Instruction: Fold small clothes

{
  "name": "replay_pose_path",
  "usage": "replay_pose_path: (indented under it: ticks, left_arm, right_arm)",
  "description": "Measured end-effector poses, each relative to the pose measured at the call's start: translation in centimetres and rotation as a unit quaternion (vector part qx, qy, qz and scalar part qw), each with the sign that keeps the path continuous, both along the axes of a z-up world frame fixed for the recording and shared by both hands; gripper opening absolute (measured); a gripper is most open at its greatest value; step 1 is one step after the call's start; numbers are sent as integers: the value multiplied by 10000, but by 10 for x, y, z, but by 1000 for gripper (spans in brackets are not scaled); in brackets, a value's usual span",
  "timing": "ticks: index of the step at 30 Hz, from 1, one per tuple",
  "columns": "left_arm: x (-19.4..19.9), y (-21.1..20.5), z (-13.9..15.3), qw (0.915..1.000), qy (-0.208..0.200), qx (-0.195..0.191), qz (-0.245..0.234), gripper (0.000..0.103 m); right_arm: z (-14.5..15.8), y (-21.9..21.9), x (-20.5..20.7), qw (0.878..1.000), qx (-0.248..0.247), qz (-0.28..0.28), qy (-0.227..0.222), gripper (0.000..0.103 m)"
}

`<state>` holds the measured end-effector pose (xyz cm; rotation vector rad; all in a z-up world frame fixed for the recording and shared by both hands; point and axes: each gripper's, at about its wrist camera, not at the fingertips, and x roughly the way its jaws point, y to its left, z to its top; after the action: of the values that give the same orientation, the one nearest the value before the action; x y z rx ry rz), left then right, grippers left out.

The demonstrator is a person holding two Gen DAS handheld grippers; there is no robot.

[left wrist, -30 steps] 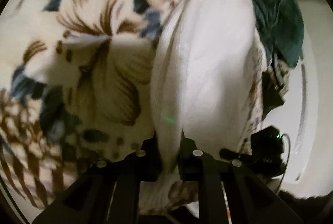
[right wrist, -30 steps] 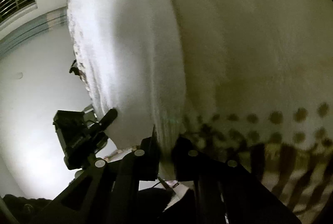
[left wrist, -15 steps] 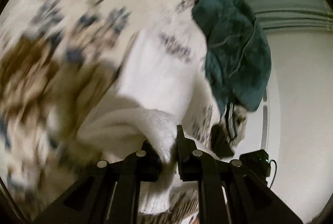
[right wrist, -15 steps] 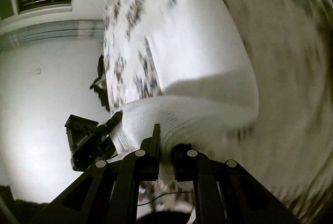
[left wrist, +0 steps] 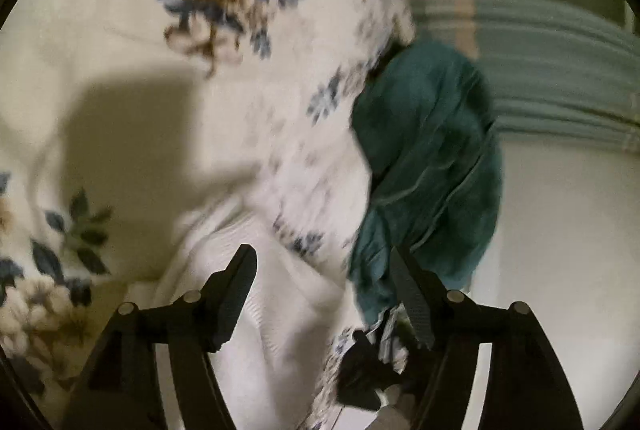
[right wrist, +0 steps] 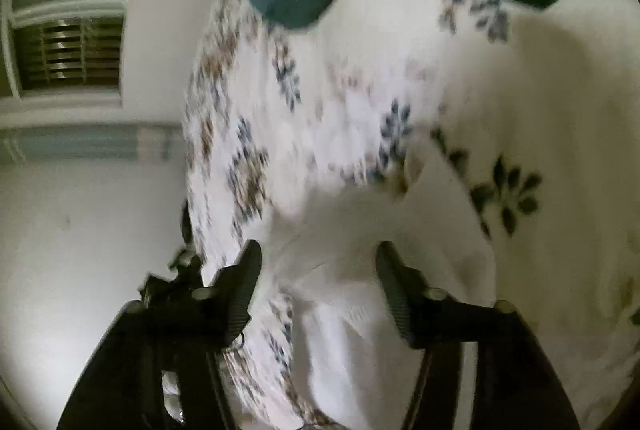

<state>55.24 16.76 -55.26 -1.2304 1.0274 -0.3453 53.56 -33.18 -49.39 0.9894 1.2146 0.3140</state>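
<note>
Both black two-finger tools stand wide apart and grip nothing. The left hand-held gripper (left wrist: 322,262) hovers over a white ribbed knit garment (left wrist: 256,310), which lies on a cream blanket printed with blue and brown flowers (left wrist: 168,78); whether its fingers touch the cloth I cannot tell. The right hand-held gripper (right wrist: 318,258) spreads over the same white garment (right wrist: 352,330), its fingers either side of a fold. A crumpled dark teal cloth (left wrist: 432,166) sits at the blanket's edge, just beside the white piece. Beyond are a pale wall (right wrist: 80,230) and a slatted vent (right wrist: 68,54).
</note>
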Motion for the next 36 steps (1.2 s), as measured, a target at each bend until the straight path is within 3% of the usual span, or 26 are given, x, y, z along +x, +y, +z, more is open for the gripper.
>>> replay_pose_path:
  ticks: [1,3,4,6,7,10,12,13,15,18,20,22,23,25,26,28,30,31,32,34,36]
  left_arm:
    - [-3,4,3,9999,-34,146,-39,67]
    - [-10,3,9,9962,-112,803,-308,67]
    - [-13,-4,11,9886,-148,1362,-625,67]
    - [-10,-26,5,9702,-104,2102,-1197,67]
    - [-10,-34,-2,9634,-60,2296,-1385,67]
    - [4,-73,-30,9425,33,2693,-1981,65]
    - [11,-86,-41,9346,-12,2899,-2062,23]
    - [13,-89,-43,9306,38,3009,-2084,8]
    - [9,-79,-31,9350,-120,3092,-1731,8]
    - [-3,-52,-9,9476,-264,2949,-1203,7]
    - [-9,-36,-8,9491,-178,2962,-1058,7]
    - [-2,-28,-23,9492,123,2980,-1001,6]
    - [3,-27,-33,9455,303,3088,-982,1]
    - [14,-22,-53,9425,652,3132,-969,0]
    - [16,-16,-59,9450,774,3039,-930,0]
    - [18,-12,-61,9573,742,2602,-1022,3]
    - [18,-15,-50,9587,567,2547,-1127,4]
    - [20,-18,-47,9592,483,2510,-1206,12]
    - [24,-23,-45,9592,411,2469,-1317,35]
    - [34,-34,-47,9554,419,2497,-1522,67]
    - [44,-50,-57,9510,481,2488,-1769,66]
  right_arm:
    - [2,-3,-5,10000,29,-37,-72,62]
    - [8,-14,-25,9997,-238,-47,-35,62]
    - [9,-16,-34,9988,-494,-14,-14,62]
    - [5,-13,-42,9939,-1082,169,151,62]
    - [0,-9,-45,9900,-1355,302,261,62]
    - [-21,2,-45,9868,-1460,581,394,61]
    - [-34,8,-37,9860,-1467,667,424,41]
    - [-40,12,-31,9850,-1515,707,425,11]
    - [-42,17,-23,9828,-1654,741,347,9]
    - [-21,21,-22,9798,-1830,813,-3,7]
    - [-11,21,-20,9793,-1844,831,-100,7]
    - [-12,22,-11,9766,-1969,863,-54,7]
    - [-15,23,-5,9751,-2045,860,15,7]
    - [-28,23,8,9686,-2343,796,245,7]
    - [-35,22,12,9670,-2390,801,377,7]
    - [-51,21,20,9671,-2252,972,680,8]
    - [-50,22,22,9704,-2026,1122,688,14]
    - [-46,21,22,9719,-1945,1172,626,26]
    - [-43,20,22,9729,-1906,1183,557,44]
    - [-38,16,24,9764,-1824,1093,384,58]
    - [-44,17,31,9777,-1749,1061,471,58]
